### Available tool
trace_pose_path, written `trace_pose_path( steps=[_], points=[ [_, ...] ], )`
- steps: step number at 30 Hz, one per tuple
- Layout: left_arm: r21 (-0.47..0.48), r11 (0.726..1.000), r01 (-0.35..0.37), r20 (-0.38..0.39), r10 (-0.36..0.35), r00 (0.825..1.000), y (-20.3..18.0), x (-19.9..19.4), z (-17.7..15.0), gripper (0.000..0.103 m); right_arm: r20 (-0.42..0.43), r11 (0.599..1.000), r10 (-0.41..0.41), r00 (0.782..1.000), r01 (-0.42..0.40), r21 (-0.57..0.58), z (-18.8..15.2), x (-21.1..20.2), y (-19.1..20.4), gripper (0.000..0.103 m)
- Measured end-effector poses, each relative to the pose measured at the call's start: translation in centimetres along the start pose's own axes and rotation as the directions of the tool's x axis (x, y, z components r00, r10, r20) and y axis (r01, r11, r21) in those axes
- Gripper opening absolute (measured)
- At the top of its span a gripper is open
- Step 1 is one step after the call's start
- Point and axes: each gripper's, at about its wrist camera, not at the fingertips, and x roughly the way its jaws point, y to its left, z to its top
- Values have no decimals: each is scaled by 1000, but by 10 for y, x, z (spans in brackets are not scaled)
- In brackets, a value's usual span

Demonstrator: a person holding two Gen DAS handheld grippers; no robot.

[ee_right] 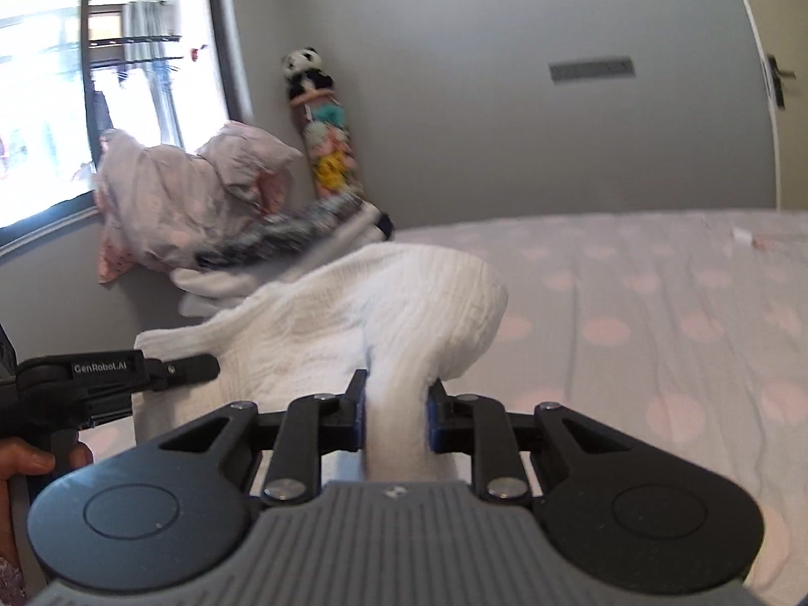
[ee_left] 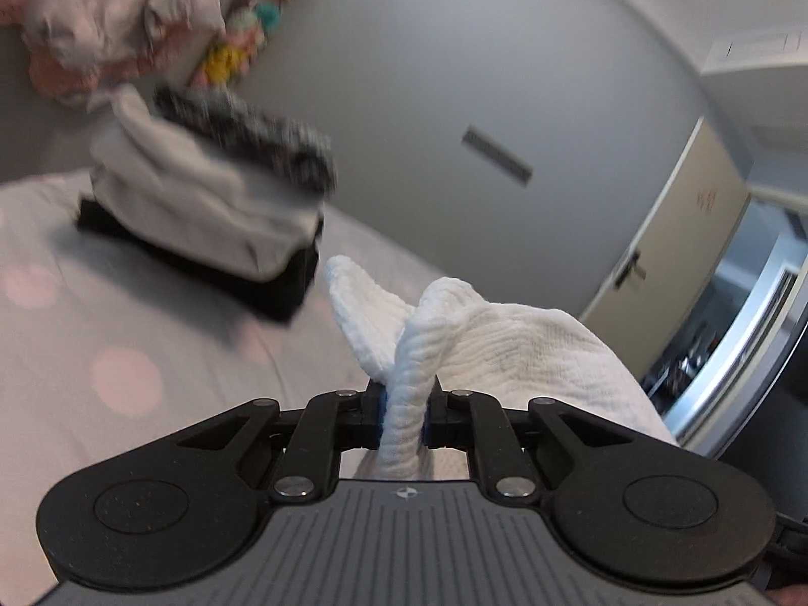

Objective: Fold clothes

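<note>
A white textured garment [ee_left: 505, 348] is held up above the bed by both grippers. My left gripper [ee_left: 404, 416] is shut on a bunched edge of it, and two folds stick up past the fingers. My right gripper [ee_right: 394, 421] is shut on another edge of the same garment [ee_right: 353, 323], which drapes to the left. The left gripper also shows in the right wrist view [ee_right: 202, 366], at the garment's far left edge.
A stack of folded clothes [ee_left: 202, 202], black at the bottom, white above, speckled grey on top, lies on the polka-dot bed sheet [ee_right: 656, 313]. A crumpled pink bedding heap [ee_right: 187, 202] sits by the window. A stuffed-toy column [ee_right: 323, 126] leans in the corner. A door [ee_left: 671, 232] is at the right.
</note>
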Motion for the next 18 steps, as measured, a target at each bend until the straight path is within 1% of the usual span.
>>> trace_pose_path(
  steps=[3, 6, 8, 11, 15, 18],
  points=[
    [20, 1000, -4, 41, 3, 999, 6, -28, 21, 14, 15, 1000, 23, 1000, -22, -21, 9, -9, 26, 24],
    [57, 998, -21, 71, 17, 997, 16, -53, 46, 14, 22, 998, 63, 998, -62, -27, 15, -9, 51, 24],
    [97, 994, -44, 89, 35, 995, 23, -69, 63, 14, 24, 995, 96, 995, -96, -25, 17, -5, 70, 24],
    [172, 980, -94, 107, 76, 991, 33, -88, 90, 14, 18, 989, 150, 989, -149, -16, 22, 10, 99, 24],
    [227, 962, -154, 107, 132, 985, 52, -108, 125, 14, -6, 974, 228, 974, -228, 4, 27, 34, 139, 24],
    [273, 943, -191, 72, 178, 981, 68, -111, 146, 14, -41, 961, 277, 960, -275, 41, 27, 57, 164, 24]
  ],
)
